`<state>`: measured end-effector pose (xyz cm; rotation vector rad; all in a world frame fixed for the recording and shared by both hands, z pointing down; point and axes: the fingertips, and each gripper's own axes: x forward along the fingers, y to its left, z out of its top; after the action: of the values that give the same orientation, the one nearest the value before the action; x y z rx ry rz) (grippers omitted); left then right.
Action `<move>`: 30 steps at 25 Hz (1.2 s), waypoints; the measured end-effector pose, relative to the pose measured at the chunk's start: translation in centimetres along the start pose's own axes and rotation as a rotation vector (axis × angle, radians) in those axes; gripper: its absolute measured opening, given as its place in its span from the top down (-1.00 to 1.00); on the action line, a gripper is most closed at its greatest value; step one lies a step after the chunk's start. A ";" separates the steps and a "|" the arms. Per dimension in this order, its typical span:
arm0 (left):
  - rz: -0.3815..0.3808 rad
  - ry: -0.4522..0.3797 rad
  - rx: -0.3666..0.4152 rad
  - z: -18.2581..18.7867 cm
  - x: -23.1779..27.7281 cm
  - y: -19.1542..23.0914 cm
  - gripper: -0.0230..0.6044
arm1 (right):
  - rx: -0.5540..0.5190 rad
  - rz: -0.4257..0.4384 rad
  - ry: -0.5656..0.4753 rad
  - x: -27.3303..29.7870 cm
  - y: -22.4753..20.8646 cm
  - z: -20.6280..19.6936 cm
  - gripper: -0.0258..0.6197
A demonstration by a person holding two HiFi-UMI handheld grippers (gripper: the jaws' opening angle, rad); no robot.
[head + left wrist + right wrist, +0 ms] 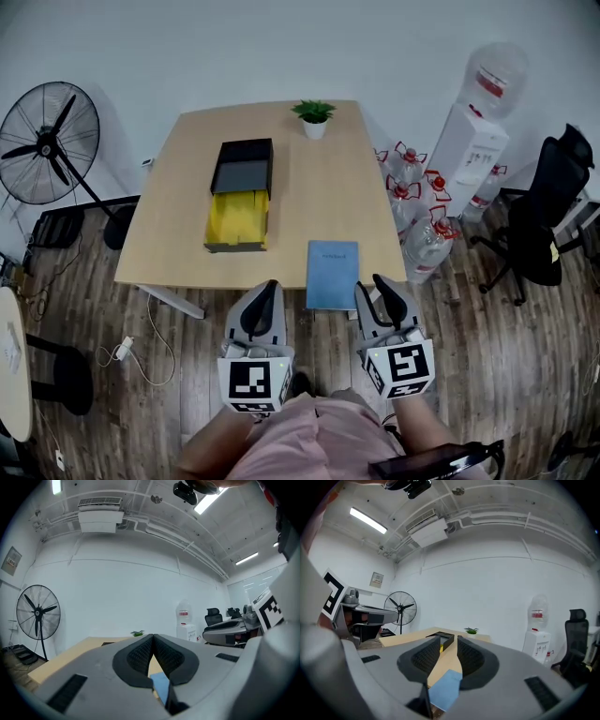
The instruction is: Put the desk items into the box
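Observation:
A blue notebook lies at the near edge of the wooden desk, partly over the edge. Further back stands an open black box with a yellow part on its near side. My left gripper hovers in front of the desk edge, left of the notebook, its jaws shut on nothing. My right gripper is open, just right of the notebook's near corner. The notebook shows low between the right gripper's jaws, the box beyond. The left gripper sees the notebook below its tips.
A small potted plant stands at the desk's far edge. A floor fan is at the left. Water bottles, a water dispenser and an office chair crowd the right. A round table is near left.

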<state>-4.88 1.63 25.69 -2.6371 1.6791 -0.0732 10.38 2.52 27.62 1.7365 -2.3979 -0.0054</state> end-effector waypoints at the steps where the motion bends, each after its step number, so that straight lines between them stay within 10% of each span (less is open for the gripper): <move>1: -0.003 -0.008 0.003 0.3 0.4 0.4 0.89 | -0.003 -0.006 -0.006 0.4 0.0 0.3 0.56; 17: -0.055 0.055 -0.002 -1.7 5.6 -0.3 0.89 | 0.026 -0.052 0.066 3.2 -4.0 -1.7 0.56; 30: -0.073 0.247 0.056 -8.3 10.7 -2.8 0.89 | 0.168 0.005 0.251 6.6 -7.0 -12.5 0.50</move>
<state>1.73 -6.76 34.43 -2.7412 1.6144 -0.4583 16.85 -4.65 40.08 1.6841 -2.2740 0.4011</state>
